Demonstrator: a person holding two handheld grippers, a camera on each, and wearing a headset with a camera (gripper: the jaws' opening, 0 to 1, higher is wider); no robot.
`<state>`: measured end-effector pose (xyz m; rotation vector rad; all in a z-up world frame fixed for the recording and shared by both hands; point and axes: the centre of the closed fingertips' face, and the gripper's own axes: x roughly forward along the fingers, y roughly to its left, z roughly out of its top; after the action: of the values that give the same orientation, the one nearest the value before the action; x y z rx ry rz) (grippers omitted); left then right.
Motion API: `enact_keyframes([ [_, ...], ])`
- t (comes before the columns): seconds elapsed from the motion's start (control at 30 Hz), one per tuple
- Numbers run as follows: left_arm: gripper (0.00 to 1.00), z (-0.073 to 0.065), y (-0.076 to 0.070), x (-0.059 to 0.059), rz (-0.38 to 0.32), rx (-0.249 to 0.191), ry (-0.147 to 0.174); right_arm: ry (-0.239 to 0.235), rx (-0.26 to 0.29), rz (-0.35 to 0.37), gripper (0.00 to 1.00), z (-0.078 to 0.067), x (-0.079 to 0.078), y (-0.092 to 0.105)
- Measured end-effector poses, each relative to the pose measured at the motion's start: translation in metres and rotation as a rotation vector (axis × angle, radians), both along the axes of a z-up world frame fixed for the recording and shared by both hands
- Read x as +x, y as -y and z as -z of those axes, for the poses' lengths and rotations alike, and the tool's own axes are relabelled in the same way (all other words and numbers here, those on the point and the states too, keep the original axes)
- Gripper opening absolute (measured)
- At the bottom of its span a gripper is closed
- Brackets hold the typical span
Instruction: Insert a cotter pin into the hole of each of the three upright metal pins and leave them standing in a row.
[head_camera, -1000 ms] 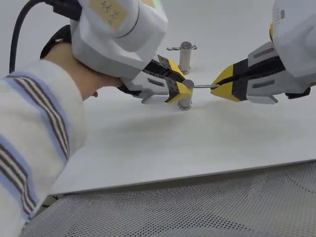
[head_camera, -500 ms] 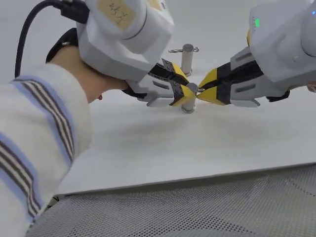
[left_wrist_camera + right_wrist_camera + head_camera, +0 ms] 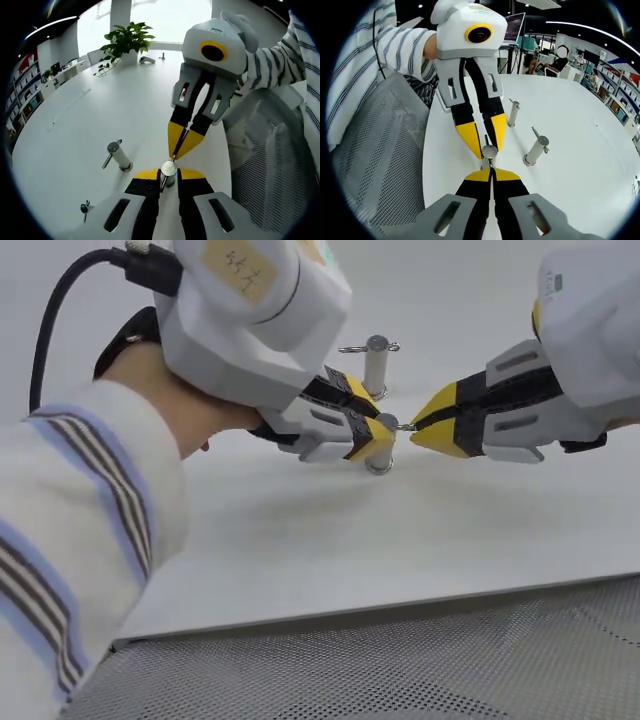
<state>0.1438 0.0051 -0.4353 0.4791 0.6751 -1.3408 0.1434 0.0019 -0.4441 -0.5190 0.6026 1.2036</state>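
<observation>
white table: beneath left gripper | grey mesh chair: right of its jaws, at table's edge | potted plant: far ahead, at table's far end | shelves: far left, past table edge

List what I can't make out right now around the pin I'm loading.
Hole in the held metal pin: covered by the left gripper in the head view, too small in both gripper views; cotter pin entry unclear.
Held end of the cotter pin: buried inside the shut right gripper.
The far metal pin, right gripper view: too small to tell whether it's pinned.
A small item low-left, left gripper view: too small to identify.
</observation>
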Motion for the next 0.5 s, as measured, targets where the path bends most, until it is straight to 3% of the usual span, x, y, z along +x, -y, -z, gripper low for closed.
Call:
enact_keyframes([
  [0.37,0.10,0.0011,-0.0006,0.0006,-0.011,-0.003,-0.010,0.002,-0.007,-0.004,0.00,0.0018,0.0010,-0.0023],
  [0.43,0.10,0.0012,-0.0005,-0.0002,-0.058,-0.031,-0.075,0.000,-0.004,0.001,0.00,0.0016,0.0012,-0.0021],
  [0.5,0.10,-0.0005,-0.0010,-0.0002,-0.061,-0.046,-0.079,-0.003,0.003,0.011,0.00,0.0011,0.0013,-0.0022],
])
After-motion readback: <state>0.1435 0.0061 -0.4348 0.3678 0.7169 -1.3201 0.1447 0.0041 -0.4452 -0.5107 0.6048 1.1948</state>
